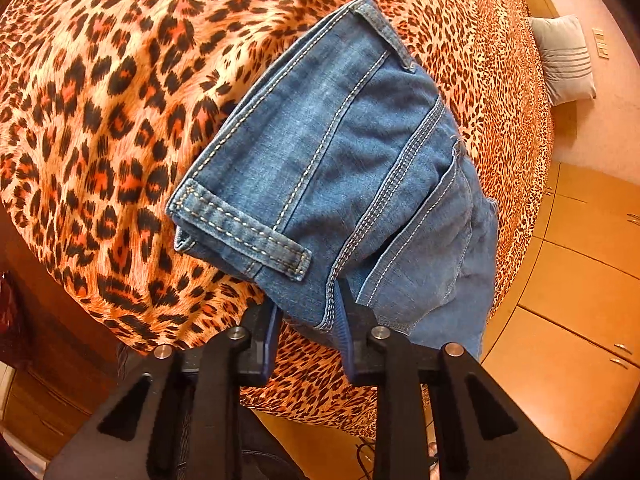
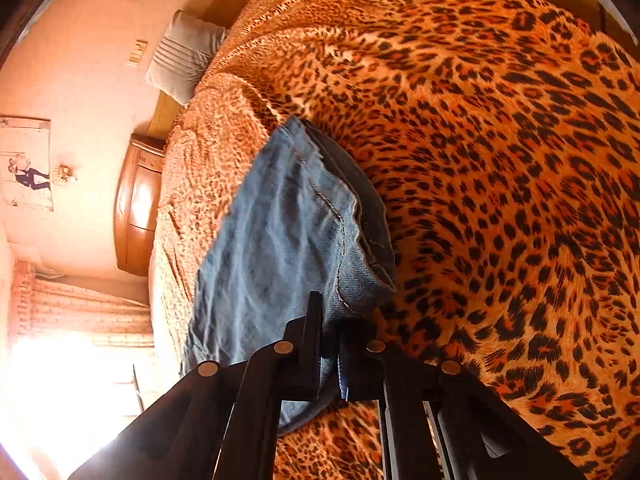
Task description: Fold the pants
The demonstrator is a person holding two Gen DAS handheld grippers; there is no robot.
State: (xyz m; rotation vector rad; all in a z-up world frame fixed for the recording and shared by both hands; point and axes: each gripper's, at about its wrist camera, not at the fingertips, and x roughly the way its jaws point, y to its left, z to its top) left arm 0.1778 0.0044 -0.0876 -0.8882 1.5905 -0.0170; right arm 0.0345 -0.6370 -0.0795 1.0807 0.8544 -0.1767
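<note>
Two grippers hold one pair of blue jeans [image 1: 352, 168] above a bed with a leopard-print bedspread [image 1: 100, 128]. The left gripper [image 1: 312, 320] has its jaws pinching a double-stitched seam of the denim near the waistband; the cloth rises ahead of the jaws, and a belt loop [image 1: 244, 228] lies just ahead and to the left of them. The right gripper [image 2: 330, 336] has its jaws pressed together on a fold of the jeans [image 2: 280, 232], and the pale inner side of the fabric stretches ahead and to the left of those jaws, over the bedspread [image 2: 500, 160]. A grey pillow [image 2: 184, 56] sits far ahead at the head of the bed, beside a wooden nightstand [image 2: 138, 204].
</note>
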